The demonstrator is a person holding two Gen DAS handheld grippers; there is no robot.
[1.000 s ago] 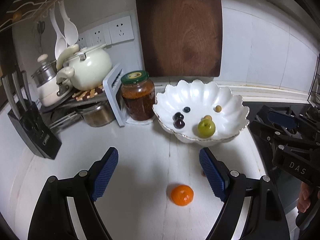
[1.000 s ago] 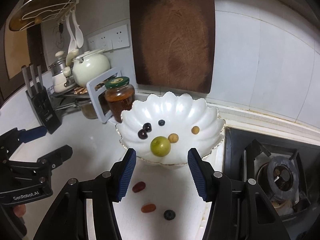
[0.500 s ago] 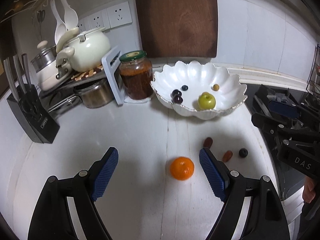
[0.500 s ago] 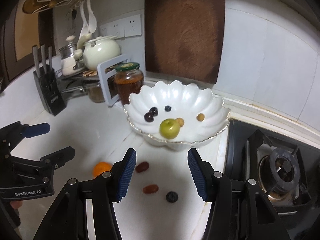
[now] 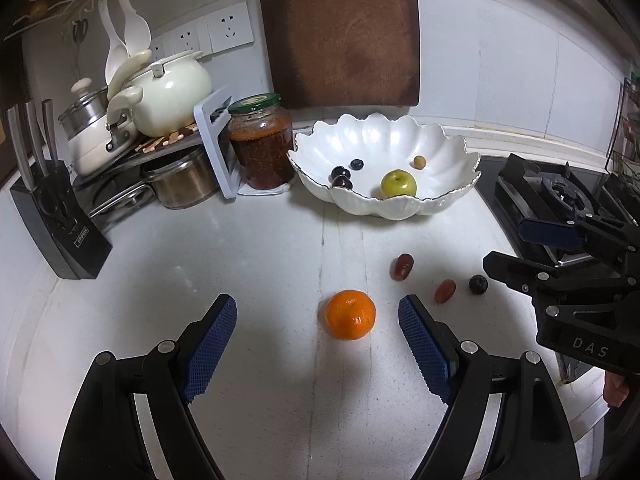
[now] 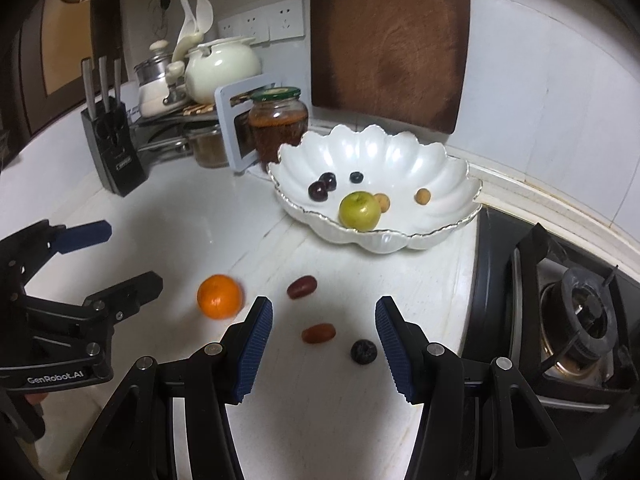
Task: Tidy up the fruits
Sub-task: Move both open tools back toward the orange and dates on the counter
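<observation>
A white scalloped bowl (image 5: 448, 204) (image 6: 384, 240) stands at the back of the counter, holding a green apple (image 5: 398, 184) (image 6: 359, 211), dark grapes, a blueberry and small yellow fruits. On the counter lie an orange (image 5: 350, 314) (image 6: 219, 296), a dark red grape (image 5: 402, 266) (image 6: 302, 287), a red-orange grape tomato (image 5: 445, 291) (image 6: 318, 333) and a dark berry (image 5: 478, 284) (image 6: 363, 351). My left gripper (image 5: 318, 338) is open and empty, the orange just ahead between its fingers. My right gripper (image 6: 324, 344) is open and empty over the tomato and berry.
A jar of red preserve (image 5: 261, 142) stands left of the bowl. A pot rack with a cream pot (image 5: 168, 88) and a knife block (image 5: 60, 228) line the left. A gas stove (image 6: 572, 312) is on the right. A wooden board (image 5: 340, 32) leans on the wall.
Both grippers have pulled back from the bowl and risen, so the loose fruits on the counter have come into view. Both stay open and empty.
</observation>
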